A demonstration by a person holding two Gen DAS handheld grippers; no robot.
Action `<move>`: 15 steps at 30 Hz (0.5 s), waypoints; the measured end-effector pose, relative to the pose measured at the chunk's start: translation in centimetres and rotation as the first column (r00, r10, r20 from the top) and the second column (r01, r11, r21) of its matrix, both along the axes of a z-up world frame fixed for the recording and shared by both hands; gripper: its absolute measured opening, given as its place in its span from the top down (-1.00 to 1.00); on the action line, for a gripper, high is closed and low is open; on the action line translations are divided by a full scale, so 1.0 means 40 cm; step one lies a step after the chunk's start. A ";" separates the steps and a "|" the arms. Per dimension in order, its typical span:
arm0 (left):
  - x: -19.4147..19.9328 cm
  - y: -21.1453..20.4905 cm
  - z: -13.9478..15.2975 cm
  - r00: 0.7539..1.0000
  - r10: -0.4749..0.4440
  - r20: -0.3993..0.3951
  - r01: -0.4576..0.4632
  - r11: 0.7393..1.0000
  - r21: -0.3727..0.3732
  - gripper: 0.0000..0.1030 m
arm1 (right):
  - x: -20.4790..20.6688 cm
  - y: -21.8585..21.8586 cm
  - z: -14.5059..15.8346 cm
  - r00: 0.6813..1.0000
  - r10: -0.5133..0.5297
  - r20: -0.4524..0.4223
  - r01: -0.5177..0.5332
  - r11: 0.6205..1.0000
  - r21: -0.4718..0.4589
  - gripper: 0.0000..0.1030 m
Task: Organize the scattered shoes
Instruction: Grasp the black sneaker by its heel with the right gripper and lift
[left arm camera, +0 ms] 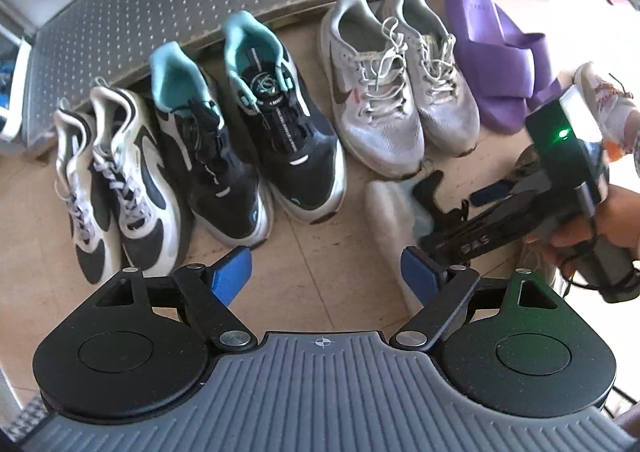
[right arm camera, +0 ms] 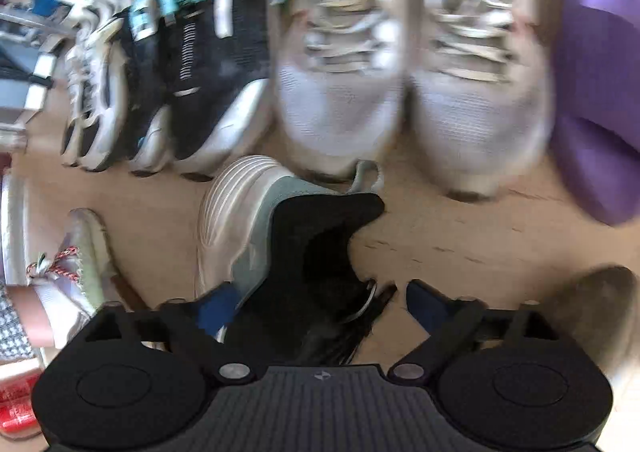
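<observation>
White-and-pale-green sneaker with black tongue and lining (right arm camera: 248, 228) lying on the tan floor (right arm camera: 460, 244) in front of the row of paired shoes, toes of the grey mesh trainers (right arm camera: 340, 107) just beyond. Right gripper (right arm camera: 316, 300) straddles its collar, jaws spread; left gripper (left arm camera: 326, 272) released, holding nothing. Likely light, soft-walled: the padded collar rim is the firmest hold.

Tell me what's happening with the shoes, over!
Left gripper open, holding nothing. Right gripper open, jaws straddling the collar of the loose grey-and-black sneaker. Three sneaker pairs and a purple slide lined up ahead. Nothing blocking.
</observation>
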State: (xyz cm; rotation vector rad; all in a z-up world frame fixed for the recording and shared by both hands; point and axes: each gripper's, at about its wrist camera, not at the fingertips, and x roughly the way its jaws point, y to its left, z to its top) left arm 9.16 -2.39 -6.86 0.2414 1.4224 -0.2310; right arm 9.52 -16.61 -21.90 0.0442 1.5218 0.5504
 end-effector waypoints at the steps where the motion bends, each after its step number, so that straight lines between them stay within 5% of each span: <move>1: 0.000 0.001 -0.002 1.000 -0.007 0.000 0.007 1.000 0.007 -0.68 | -0.005 0.018 -0.006 1.000 0.020 0.011 -0.020 1.000 -0.006 -0.77; 8: -0.004 0.010 -0.014 1.000 0.004 -0.014 -0.004 1.000 0.017 -0.67 | -0.020 0.095 -0.004 0.995 0.101 0.014 -0.099 0.987 -0.129 -0.55; 15: -0.022 -0.008 0.006 1.000 -0.017 0.022 0.017 1.000 0.013 -0.68 | -0.062 0.069 0.041 0.997 -0.072 0.040 0.081 0.955 -0.287 -0.49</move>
